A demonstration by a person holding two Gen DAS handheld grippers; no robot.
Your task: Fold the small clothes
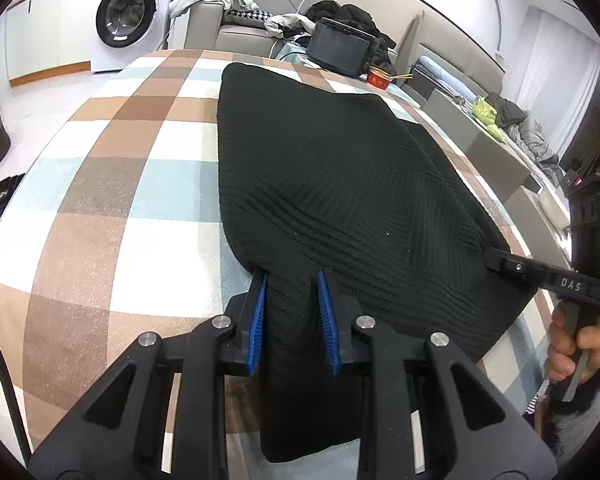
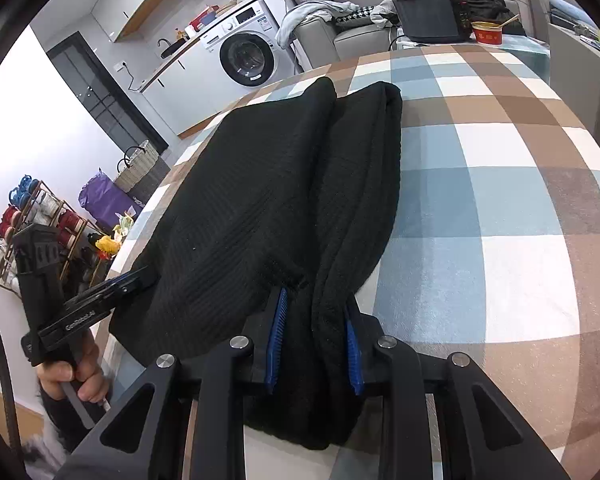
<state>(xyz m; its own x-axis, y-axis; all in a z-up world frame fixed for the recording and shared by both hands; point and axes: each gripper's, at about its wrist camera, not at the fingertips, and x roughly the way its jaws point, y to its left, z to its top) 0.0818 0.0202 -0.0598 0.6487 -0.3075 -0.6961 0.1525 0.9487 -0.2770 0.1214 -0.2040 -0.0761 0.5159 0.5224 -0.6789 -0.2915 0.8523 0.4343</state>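
On the checked counter [image 1: 100, 184], I am pinching the black knit garment's [image 1: 332, 168] near edge with the left hand-held gripper [image 1: 292, 280] and right hand-held gripper [image 2: 316, 304], and should be lifting both corners evenly.

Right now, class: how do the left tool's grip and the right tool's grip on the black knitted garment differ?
The left tool clamps a flat near-left edge of the garment; the right tool clamps bunched, rolled folds at the near-right edge. Both are shut on fabric over the checked cloth.
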